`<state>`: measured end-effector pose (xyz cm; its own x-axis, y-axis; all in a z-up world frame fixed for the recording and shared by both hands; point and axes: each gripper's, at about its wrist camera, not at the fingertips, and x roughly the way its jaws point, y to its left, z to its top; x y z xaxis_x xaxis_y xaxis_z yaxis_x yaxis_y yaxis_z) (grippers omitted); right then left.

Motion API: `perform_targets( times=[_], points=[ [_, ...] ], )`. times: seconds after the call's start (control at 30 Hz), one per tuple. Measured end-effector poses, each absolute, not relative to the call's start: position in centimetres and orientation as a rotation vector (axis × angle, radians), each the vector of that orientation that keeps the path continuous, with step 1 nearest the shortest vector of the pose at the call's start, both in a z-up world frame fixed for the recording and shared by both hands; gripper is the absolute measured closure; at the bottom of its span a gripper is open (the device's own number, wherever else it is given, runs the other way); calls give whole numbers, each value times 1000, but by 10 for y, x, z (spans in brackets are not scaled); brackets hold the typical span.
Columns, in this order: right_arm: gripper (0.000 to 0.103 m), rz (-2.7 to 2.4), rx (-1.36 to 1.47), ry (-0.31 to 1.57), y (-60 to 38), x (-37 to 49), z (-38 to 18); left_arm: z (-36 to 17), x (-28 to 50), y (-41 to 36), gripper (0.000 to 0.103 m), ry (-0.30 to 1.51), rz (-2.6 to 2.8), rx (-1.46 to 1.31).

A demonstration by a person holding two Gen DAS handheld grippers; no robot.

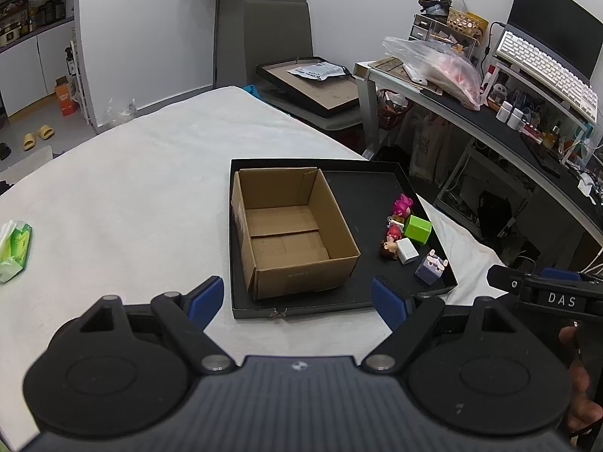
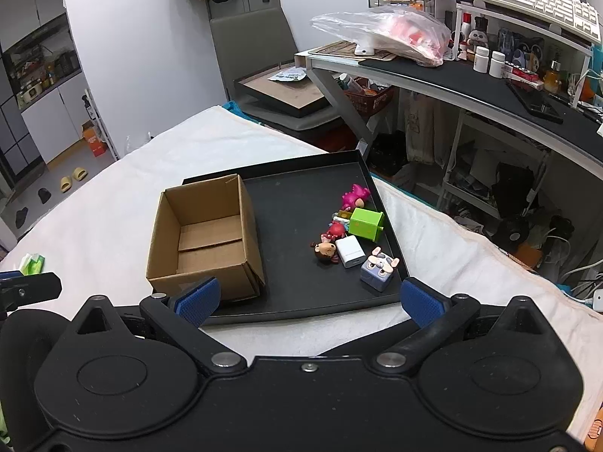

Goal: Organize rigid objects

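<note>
Toys point(image 2: 352, 237) lie beyond right gripper point(image 2: 308, 299), jaws spread, apart.

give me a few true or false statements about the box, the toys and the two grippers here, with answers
1. The cardboard box is empty. True.
2. The green cube lies inside the box. False: it lies on the black tray, beside the box.
3. The left gripper is shut on a toy. False: it is open and holds nothing.
4. The right gripper is open. True.
5. The white block lies between the brown-haired figure and the purple cube. True.
</note>
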<state>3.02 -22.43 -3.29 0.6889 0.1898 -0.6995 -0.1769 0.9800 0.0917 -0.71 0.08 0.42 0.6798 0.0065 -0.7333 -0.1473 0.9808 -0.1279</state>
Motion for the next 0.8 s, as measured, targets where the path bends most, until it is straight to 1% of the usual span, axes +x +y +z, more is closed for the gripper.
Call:
perform_targets(
  times=[0.8],
  points=[
    [0, 190, 3, 796, -221, 33, -38, -2, -5, 7, 19, 823, 85, -199]
  ],
)
